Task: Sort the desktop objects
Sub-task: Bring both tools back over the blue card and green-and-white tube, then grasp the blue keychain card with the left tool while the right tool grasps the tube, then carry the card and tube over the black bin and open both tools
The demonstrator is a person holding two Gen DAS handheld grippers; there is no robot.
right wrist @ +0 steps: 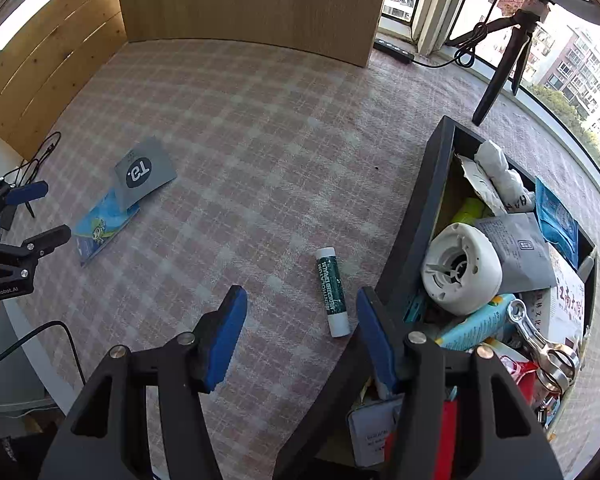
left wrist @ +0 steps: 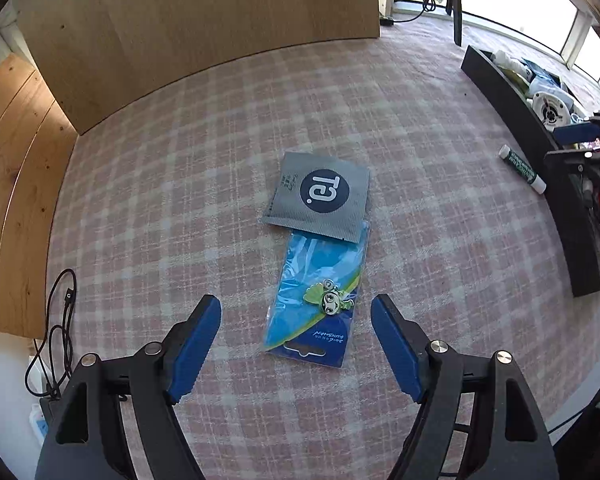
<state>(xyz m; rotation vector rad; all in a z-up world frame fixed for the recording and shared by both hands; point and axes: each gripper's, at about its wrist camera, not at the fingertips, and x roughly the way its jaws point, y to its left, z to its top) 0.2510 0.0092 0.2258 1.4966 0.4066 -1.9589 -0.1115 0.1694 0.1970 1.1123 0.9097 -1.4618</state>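
Checked pink-and-white cloth [left wrist: 180, 160] covers the desk, with a wooden panel behind it and windows beyond.

Left wrist view: the left gripper [left wrist: 296, 342] points steeply down with its jaws wide apart and nothing between the pads. A blue badge card [left wrist: 320, 300] lies flat between and just ahead of the fingertips. A grey sachet [left wrist: 318, 196] overlaps the card's far end. A black box [left wrist: 500, 92] stands well to the right of the card, and a lip balm stick [left wrist: 522, 169] lies just beside that box. Risk: both card and sachet lie flat and thin, so closing pads may slide over the card, or drag the sachet along with it.

Right wrist view: the right gripper [right wrist: 300, 332] also stands open and empty. The lip balm stick [right wrist: 332, 292] lies on the cloth between the fingertips, nearer the right one, close to the box wall [right wrist: 432, 184]. The box is already crowded. Risk: the round stick may roll away when pinched, and the right finger may catch the box wall during closing.
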